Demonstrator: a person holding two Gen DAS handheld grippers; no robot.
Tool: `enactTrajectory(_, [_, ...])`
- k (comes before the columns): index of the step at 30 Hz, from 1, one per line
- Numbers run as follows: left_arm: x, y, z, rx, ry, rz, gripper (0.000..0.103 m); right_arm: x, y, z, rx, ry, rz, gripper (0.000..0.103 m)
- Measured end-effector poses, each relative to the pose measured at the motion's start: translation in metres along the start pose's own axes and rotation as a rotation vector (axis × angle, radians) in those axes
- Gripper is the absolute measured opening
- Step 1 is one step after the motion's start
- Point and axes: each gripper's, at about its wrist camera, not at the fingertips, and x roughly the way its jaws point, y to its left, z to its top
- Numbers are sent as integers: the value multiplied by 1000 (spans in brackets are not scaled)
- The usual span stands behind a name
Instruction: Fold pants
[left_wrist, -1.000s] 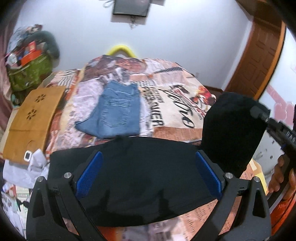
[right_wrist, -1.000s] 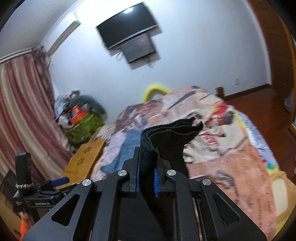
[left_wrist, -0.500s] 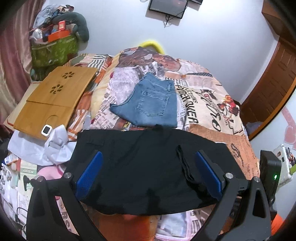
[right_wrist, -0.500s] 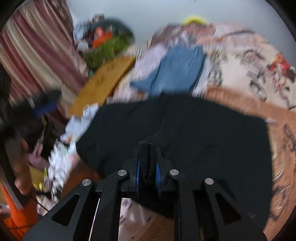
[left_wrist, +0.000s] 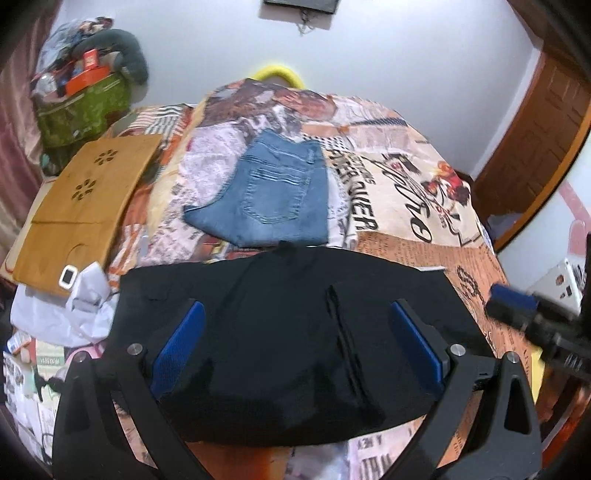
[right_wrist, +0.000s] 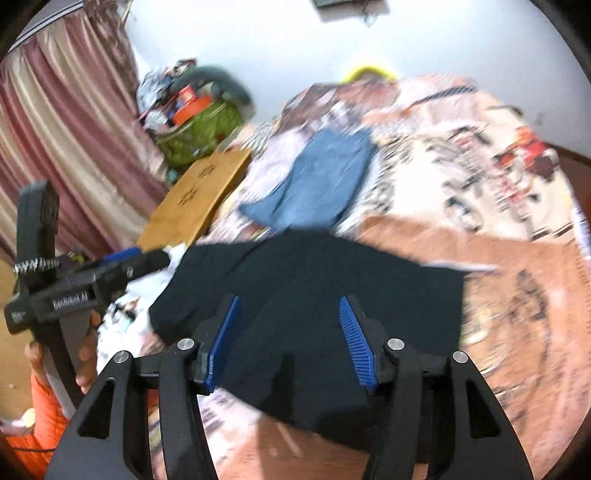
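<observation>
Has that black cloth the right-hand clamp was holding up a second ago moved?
Yes. The black fabric pants have come down onto the patterned bedspread, lying flat below the folded blue jeans; the right gripper is opening.

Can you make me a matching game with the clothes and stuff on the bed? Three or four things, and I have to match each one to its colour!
Things:
1. folded denim jeans
2. flat wooden board with flower-shaped holes
3. spread-out cloth pants nearest the camera
4. bulging fabric bag by the curtain

Colours:
A. black
B. green
C. blue
D. light brown

Right pairs: 1-C, 2-D, 3-A, 4-B
</observation>
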Motion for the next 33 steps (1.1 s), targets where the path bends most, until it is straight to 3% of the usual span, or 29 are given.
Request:
enactTrajectory(7, [49,-40,13,80,102,-32,100,5,-46,13,19,14,-95,52])
enactTrajectory(19, [145,-84,-8,263,319,25,101,73,-83,-3,-6,239,-85,52])
enactTrajectory(26, [141,-75,-14,236,317,16,102,73,-81,-23,-56,253,-107,56])
enactTrajectory(33, [118,-74,-26,274,266,91,102,52,-83,-38,-32,243,-137,64])
